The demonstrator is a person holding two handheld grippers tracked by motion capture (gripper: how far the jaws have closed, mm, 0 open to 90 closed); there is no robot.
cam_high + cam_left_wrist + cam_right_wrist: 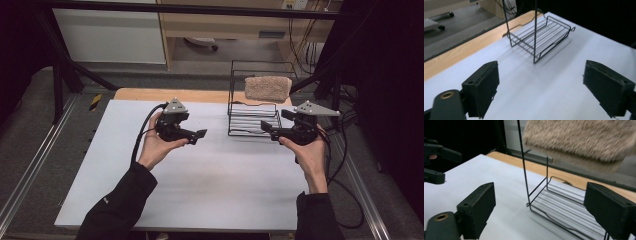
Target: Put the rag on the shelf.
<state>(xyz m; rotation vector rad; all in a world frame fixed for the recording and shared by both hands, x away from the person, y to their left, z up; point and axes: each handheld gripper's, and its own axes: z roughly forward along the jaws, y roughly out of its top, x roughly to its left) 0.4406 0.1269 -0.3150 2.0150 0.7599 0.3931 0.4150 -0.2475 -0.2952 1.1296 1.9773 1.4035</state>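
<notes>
Two grippers stand empty with jaws spread wide. The beige towel (268,87) is draped over the top of the wire rack (254,120) at the table's far right, its long axis left-right. The right gripper (268,126) is nearer, just beside the rack; the left gripper (200,135) sits well apart over open table (200,190).

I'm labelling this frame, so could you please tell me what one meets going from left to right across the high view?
Left tongs → wire rack with the beige towel draped over its top → right tongs, jaws open beside the rack's front edge.
</notes>
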